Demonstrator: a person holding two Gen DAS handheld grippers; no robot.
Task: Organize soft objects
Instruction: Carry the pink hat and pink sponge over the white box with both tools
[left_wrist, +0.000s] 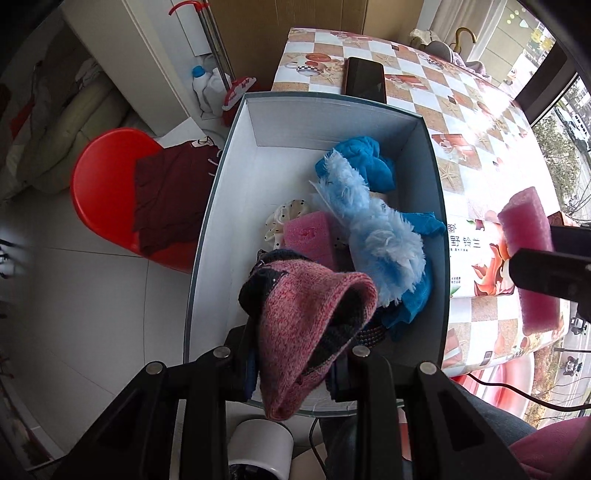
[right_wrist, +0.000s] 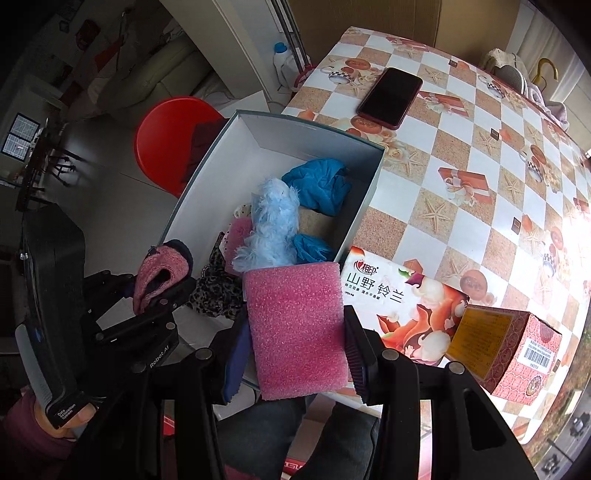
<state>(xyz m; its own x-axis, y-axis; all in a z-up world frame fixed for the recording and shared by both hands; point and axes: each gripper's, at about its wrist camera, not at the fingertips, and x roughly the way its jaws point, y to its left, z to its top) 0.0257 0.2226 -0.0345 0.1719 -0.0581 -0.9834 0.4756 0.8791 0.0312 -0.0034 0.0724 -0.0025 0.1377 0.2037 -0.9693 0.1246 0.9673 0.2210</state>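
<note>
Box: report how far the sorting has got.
Done: the box already holds blue cloth, a fluffy duster and a pink sponge. In hand: left gripper holds a pink knit hat over it; right gripper holds a second sponge. Left: drop both in.

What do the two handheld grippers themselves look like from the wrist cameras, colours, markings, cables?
Both are matte black linkage frames with silver pivot pins. The left gripper carries white "Robot.AI" lettering on one link and a black handle block labelled "Data Acquisition System". The right gripper has ribbed fingers with dark blue pads. A thin black cable trails past it. The person's sleeve is maroon.
</note>
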